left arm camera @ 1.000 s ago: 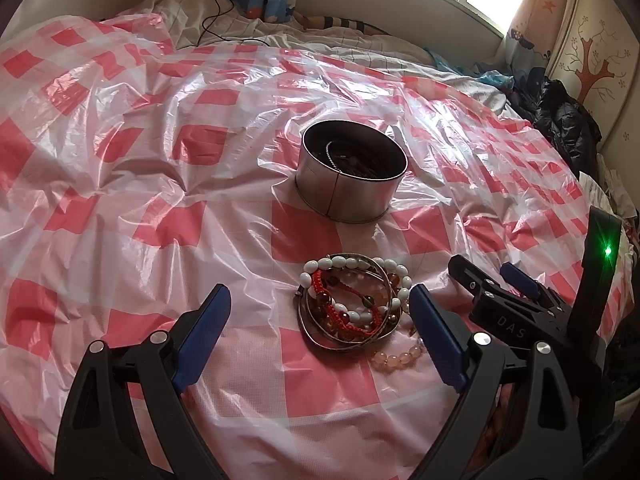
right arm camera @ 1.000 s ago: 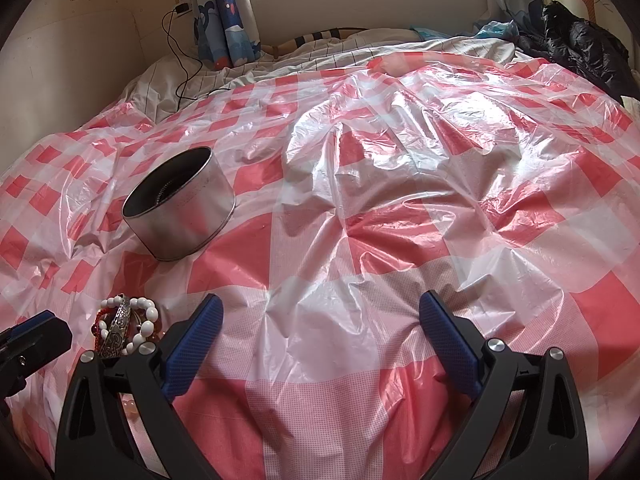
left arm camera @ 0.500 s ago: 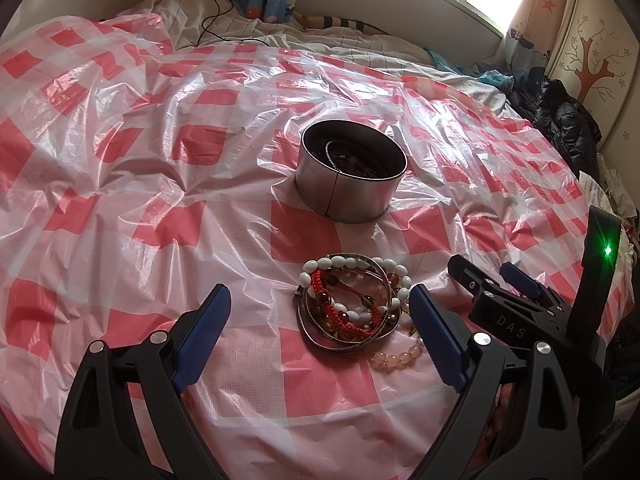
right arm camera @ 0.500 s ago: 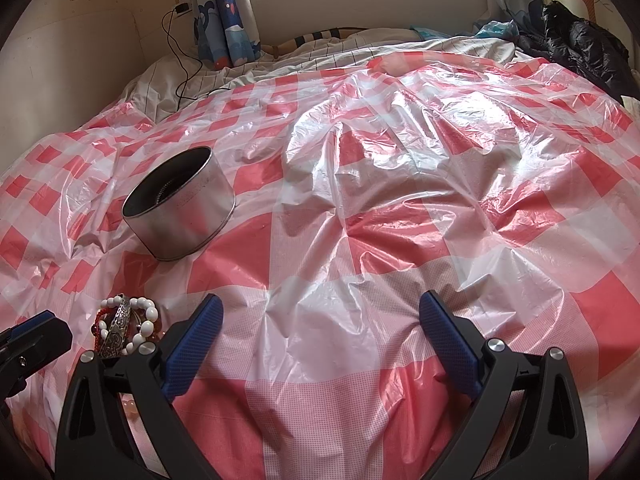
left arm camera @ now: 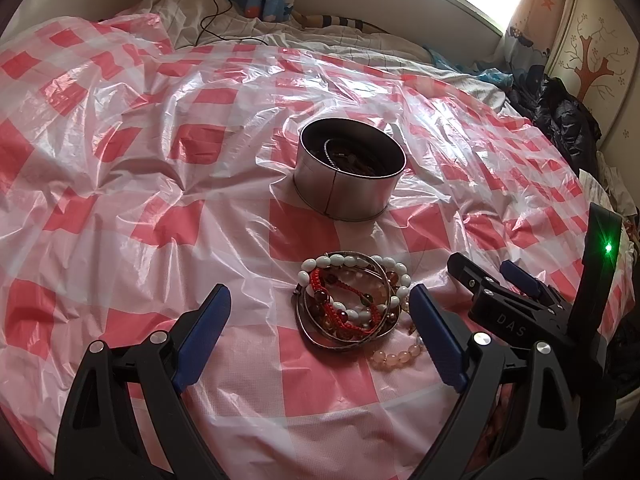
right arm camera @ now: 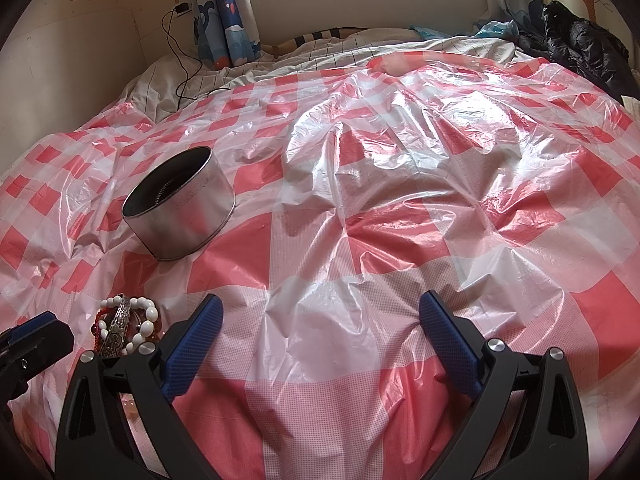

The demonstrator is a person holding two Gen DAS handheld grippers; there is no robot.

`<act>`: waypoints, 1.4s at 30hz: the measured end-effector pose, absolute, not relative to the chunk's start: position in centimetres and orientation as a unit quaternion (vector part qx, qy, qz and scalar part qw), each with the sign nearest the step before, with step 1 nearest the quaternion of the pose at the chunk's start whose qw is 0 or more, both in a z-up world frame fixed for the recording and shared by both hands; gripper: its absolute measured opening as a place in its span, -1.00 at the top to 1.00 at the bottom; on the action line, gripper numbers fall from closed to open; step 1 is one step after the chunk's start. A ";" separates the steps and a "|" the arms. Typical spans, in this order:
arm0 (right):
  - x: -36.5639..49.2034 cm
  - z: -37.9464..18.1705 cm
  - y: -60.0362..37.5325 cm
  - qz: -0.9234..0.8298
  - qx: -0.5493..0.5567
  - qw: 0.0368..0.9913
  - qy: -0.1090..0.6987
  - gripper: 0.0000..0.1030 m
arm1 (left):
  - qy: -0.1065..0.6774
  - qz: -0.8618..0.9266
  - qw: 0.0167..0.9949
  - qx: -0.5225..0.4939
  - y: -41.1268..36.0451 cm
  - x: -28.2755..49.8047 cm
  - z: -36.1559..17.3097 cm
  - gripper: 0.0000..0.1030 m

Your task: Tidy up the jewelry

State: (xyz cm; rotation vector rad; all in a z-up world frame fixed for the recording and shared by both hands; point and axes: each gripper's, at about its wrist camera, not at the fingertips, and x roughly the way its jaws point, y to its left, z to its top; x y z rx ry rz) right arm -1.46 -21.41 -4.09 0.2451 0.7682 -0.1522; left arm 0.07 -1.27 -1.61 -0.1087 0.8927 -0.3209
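The left hand-held gripper [left arm camera: 320,330] hangs with its blue-padded jaws spread wide and nothing between them. Just ahead of it, close against the inner side of its right-hand finger, lies the heap of bracelets [left arm camera: 352,306]: white bead strands, a red woven cord, plain metal bangles and a pale pink bead strand, tangled together. Further ahead, beyond the heap, stands the round silver metal tin [left arm camera: 348,176], open-topped, with dark chains already lying inside.

The right hand-held gripper [right arm camera: 320,344] is likewise wide and empty, over bare sheet; the heap sits off to its left and the tin further ahead on that side.

By my reading, part of the jewelry is stowed and this heap is next. The left gripper would need to shift slightly right and descend, closing on one bangle or strand; the tangle may lift as a clump.

Everything rests on a bed covered with crinkled red-and-white checked plastic sheet [right arm camera: 400,208], soft and slippery. Beyond are striped bedding [right arm camera: 320,50], a window, cartoon curtains [right arm camera: 224,20], a charger cable and a dark jacket [right arm camera: 576,40].
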 end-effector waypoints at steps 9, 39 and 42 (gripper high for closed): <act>-1.5 -4.1 -21.4 -0.074 0.119 0.917 0.374 -0.83 | 0.430 -0.154 0.888 -0.052 -1.3 0.1 -1.6 -0.68; -1.4 -4.0 -21.4 -0.074 0.119 0.917 0.374 -0.83 | 0.434 -0.152 0.887 -0.037 -2.0 0.0 -2.2 -0.69; -1.4 -4.0 -21.4 -0.074 0.119 0.916 0.375 -0.83 | 0.433 -0.151 0.888 -0.038 -1.9 0.0 -2.2 -0.69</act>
